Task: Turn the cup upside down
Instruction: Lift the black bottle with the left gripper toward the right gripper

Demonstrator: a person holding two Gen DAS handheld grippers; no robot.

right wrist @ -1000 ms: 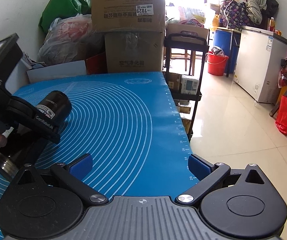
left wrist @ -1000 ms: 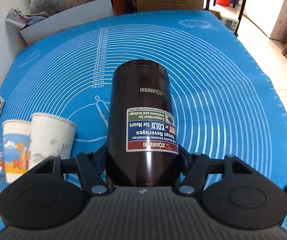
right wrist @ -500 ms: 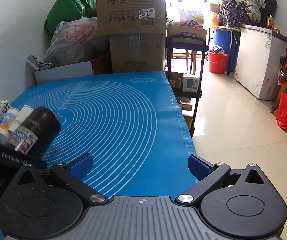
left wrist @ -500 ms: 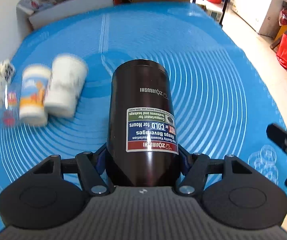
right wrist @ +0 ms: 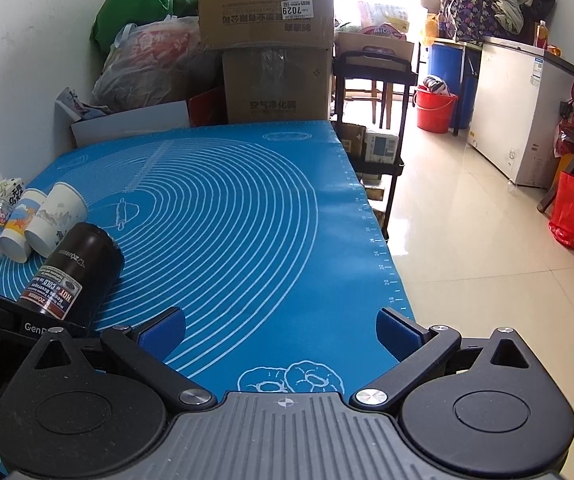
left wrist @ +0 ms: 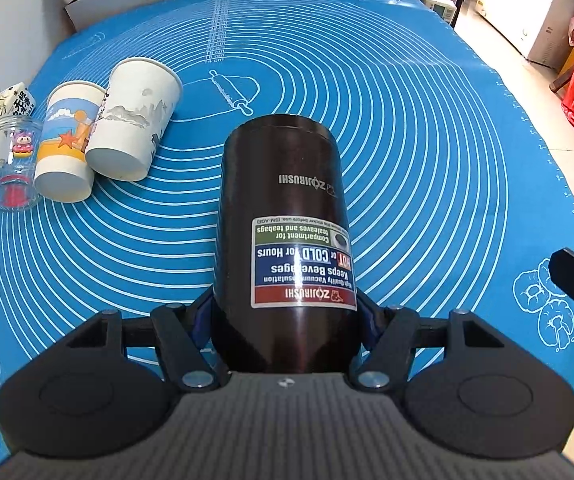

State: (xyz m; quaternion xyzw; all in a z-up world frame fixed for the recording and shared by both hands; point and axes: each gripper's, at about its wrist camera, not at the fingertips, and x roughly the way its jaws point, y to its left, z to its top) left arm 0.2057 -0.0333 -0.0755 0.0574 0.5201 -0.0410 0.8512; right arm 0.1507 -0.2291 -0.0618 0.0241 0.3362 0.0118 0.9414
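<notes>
The left gripper [left wrist: 285,320] has its two jaws squeezed tight on the dark brown cup [left wrist: 283,240]. The cup sits right between the jaws and sticks out past them, up off the blue mat [left wrist: 427,140]. Its label reads upside down and the far end looks shut and flat, so I think the turn is mostly done. The cup is in the air, partway over. Next it needs to come down slowly, with the open end flat on the mat, before the jaws let go. If it tilts, it could tip over.

The right gripper [right wrist: 281,326] has its jaws wide apart with nothing between them, only mat.

Farther out, past the left jaw, stand a white paper cup [left wrist: 133,120], a painted paper cup [left wrist: 67,140] and a small glass jar [left wrist: 9,162], close together. They look turned over too. I cannot tell if anything is inside them.
</notes>
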